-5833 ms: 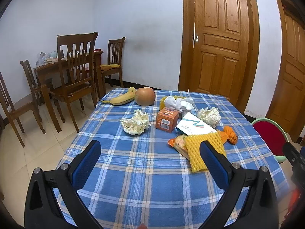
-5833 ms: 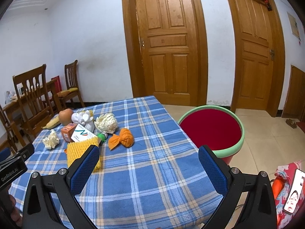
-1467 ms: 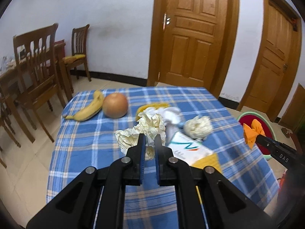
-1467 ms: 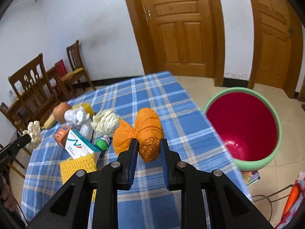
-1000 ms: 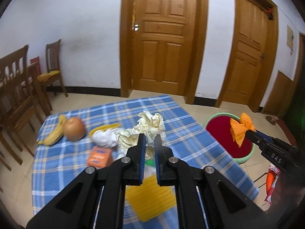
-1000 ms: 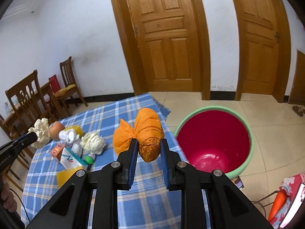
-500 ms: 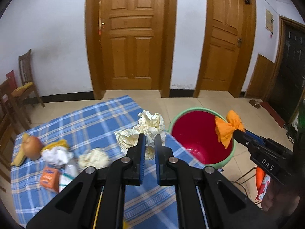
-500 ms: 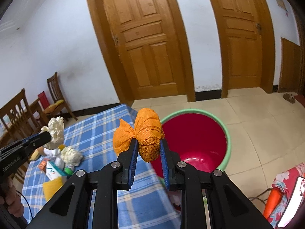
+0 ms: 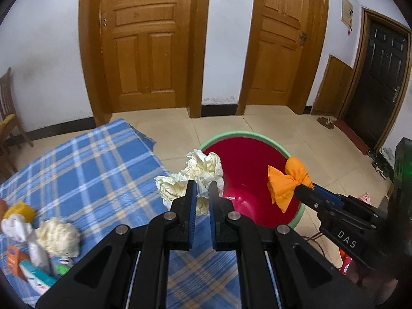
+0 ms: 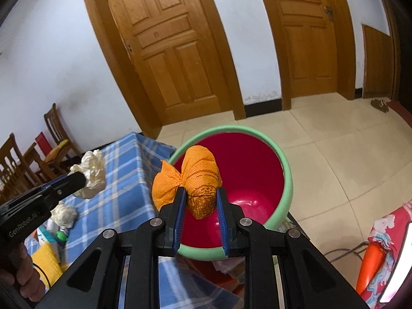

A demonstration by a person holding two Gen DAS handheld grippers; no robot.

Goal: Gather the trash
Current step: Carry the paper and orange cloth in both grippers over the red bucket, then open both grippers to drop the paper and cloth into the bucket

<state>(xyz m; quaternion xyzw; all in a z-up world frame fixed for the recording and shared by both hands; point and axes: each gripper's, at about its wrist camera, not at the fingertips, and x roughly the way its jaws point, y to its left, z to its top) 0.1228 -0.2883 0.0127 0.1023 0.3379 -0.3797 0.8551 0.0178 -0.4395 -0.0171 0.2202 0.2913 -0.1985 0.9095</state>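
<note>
Crumpled paper wad (image 9: 191, 177) is clamped in the left gripper (image 9: 202, 193) at frame centre, and the orange mesh bundle (image 10: 191, 177) is clamped in the right gripper (image 10: 199, 200) over the red bin (image 10: 257, 159). Nothing is seen binned; trash is left on the table (image 9: 90, 170), lower left.

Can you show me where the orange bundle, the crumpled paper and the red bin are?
orange bundle (image 10: 199, 175), right wrist view, its netted middle.
crumpled paper (image 9: 203, 168), left wrist view, its upper folds.
red bin (image 10: 288, 180), right wrist view, its green rim.
</note>
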